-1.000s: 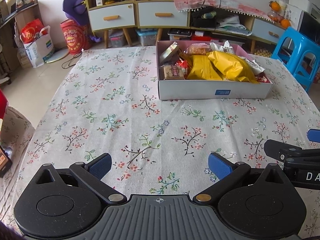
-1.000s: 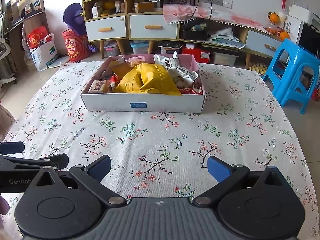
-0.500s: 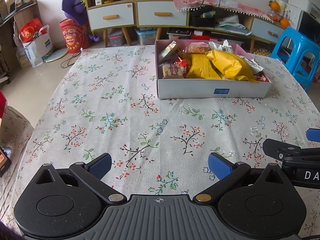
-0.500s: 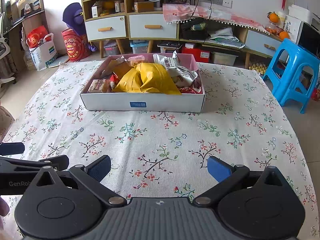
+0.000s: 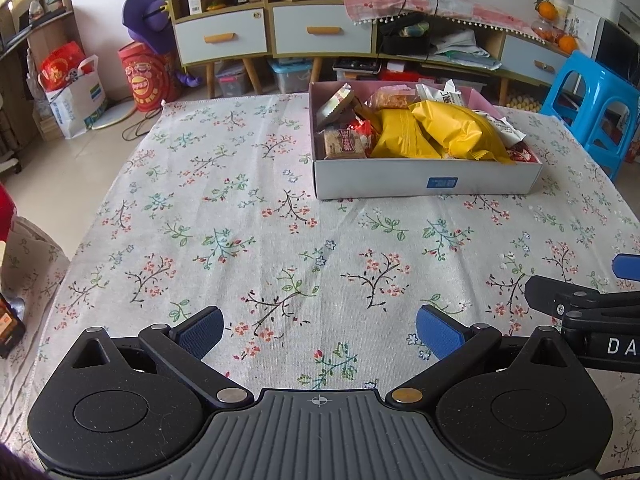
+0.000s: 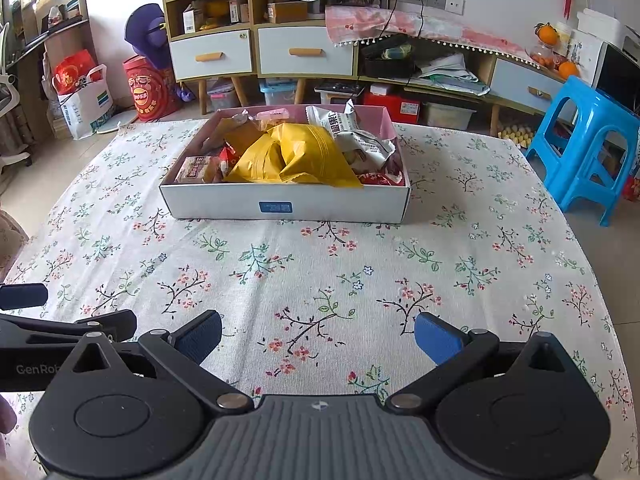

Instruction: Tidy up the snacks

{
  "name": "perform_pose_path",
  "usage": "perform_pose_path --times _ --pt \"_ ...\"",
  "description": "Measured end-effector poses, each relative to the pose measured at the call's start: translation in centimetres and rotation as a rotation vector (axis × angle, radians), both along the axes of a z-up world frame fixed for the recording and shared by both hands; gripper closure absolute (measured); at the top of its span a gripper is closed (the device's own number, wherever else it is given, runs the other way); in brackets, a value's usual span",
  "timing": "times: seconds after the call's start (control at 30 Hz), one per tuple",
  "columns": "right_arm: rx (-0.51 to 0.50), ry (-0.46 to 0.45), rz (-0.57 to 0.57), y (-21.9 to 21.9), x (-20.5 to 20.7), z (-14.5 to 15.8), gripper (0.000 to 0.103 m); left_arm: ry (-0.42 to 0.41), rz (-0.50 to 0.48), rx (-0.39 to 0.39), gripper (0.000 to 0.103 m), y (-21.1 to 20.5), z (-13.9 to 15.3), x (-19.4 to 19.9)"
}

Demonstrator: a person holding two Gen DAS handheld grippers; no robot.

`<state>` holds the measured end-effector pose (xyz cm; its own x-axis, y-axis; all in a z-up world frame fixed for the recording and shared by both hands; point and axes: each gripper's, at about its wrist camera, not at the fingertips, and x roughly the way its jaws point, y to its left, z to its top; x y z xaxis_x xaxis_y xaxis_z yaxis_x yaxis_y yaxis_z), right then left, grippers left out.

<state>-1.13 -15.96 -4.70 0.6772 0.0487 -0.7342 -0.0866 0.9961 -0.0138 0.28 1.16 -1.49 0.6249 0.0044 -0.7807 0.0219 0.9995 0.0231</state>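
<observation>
A white cardboard box sits toward the far side of a floral-cloth table, heaped with snacks: 2 yellow bags, a white packet, a brown biscuit pack. No snack lies loose on the cloth. The left gripper and right gripper hover near the table's front edge, both spread wide and empty. This fits either snacks already gathered or sorting yet to come.

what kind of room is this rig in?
Most likely a home living room: a floral tablecloth on the table, a cabinet with drawers piled with household clutter, a blue plastic stool.
</observation>
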Motion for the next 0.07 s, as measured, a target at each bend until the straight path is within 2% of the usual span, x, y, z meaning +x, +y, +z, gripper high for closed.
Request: perform_pose_path --times 0.07 --pt "0.001 -0.002 -0.003 -0.09 -0.04 -0.14 0.009 0.0 -0.007 -0.003 0.0 0.05 0.01 0.09"
